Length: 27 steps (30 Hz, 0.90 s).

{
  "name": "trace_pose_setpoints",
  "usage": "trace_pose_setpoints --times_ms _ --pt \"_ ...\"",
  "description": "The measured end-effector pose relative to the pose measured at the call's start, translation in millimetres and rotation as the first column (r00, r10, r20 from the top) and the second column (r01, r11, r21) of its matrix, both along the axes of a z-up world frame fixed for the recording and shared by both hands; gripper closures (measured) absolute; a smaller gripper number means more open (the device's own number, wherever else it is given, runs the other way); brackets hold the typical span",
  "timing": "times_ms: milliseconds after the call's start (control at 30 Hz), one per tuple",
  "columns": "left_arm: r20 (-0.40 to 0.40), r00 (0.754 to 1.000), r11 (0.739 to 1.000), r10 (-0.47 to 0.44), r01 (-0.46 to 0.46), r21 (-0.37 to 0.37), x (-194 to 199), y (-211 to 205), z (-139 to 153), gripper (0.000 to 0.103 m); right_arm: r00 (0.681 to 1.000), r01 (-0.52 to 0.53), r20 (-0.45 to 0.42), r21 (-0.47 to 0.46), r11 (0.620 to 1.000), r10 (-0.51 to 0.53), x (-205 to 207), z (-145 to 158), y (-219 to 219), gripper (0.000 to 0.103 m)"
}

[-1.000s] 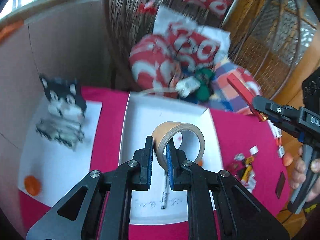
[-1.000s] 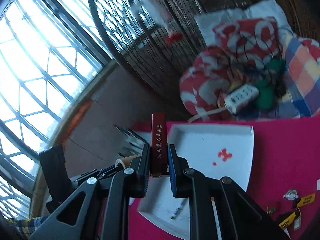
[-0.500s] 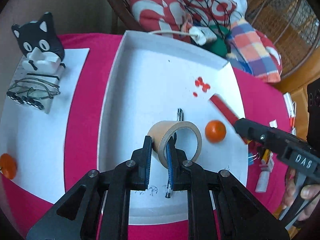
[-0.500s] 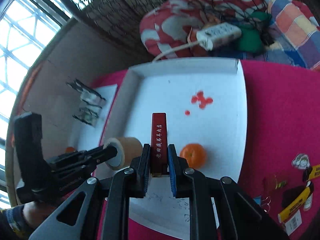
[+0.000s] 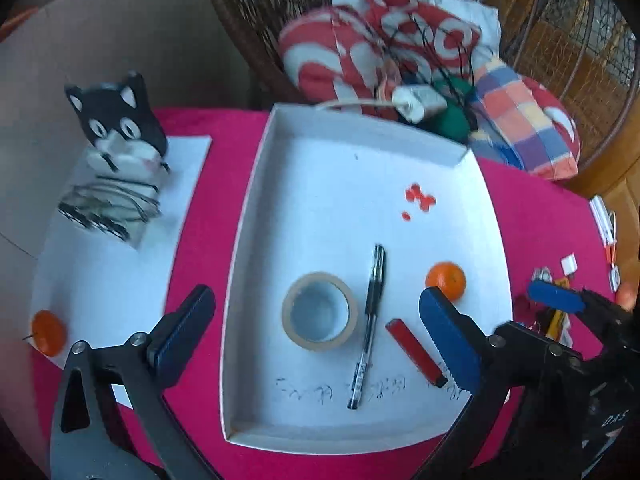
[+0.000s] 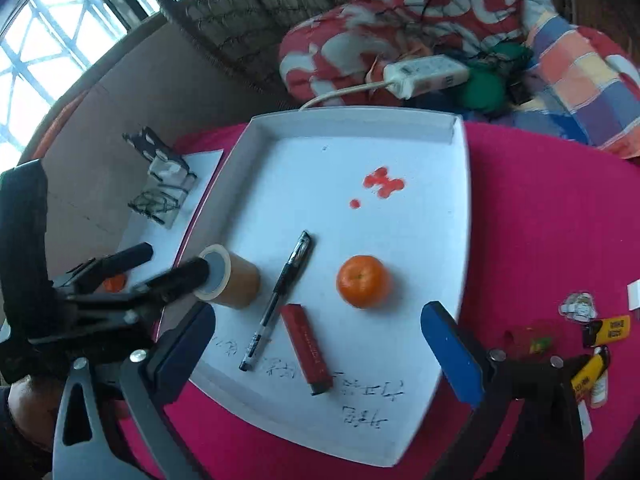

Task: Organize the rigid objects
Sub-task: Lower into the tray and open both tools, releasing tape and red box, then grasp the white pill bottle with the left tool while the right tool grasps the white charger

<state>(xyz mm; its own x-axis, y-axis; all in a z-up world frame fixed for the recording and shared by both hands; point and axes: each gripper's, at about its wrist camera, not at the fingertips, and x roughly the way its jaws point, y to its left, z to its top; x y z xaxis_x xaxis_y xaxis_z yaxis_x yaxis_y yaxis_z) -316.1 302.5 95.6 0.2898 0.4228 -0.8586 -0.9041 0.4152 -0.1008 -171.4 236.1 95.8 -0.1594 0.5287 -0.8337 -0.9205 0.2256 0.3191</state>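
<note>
Betw. wide left tongs [image 5: 316, 322]: tape roll [image 5: 319, 311]

From my left wrist view, the tray [image 5: 256, 208] sits on the counter [image 5: 208, 216]. In the tray, left to right: the tape roll [image 5: 319, 311], the pen [image 5: 369, 326], the flat box [image 5: 416, 353]. The orange [image 5: 445, 281] lies behind the flat box. I see a paper sheet [image 5: 104, 272] left of the tray, carrying a cat figure [image 5: 116, 128] at the back and a second orange [image 5: 48, 332] at the front.
</note>
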Motion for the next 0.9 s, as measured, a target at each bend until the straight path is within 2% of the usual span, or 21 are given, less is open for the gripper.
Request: trace_pose_setpoints --times_ms 167,333,567,733,900 --pt "0.007 1.0 0.999 0.011 -0.011 0.041 6 -8 13 0.0 0.998 0.059 0.004 0.018 0.998 -0.059 15 8 -17 0.0" --pt "0.022 1.0 0.999 -0.012 0.011 0.039 24 -24 17 0.0 0.993 0.114 0.001 0.036 0.993 -0.115 40 17 -40 0.0" --pt "0.01 0.991 0.991 -0.132 0.131 0.027 80 -64 15 0.0 0.967 0.253 0.01 0.047 0.966 -0.254 106 25 -88 0.0" --pt "0.002 0.963 0.963 -0.271 0.271 -0.007 130 -102 6 0.0 0.922 0.386 0.023 0.03 0.922 -0.387 164 21 -130 0.0" --pt "-0.009 0.912 0.909 -0.41 0.408 -0.09 178 -144 -17 0.0 0.872 0.49 0.0 -0.002 0.872 -0.49 204 13 -170 0.0"
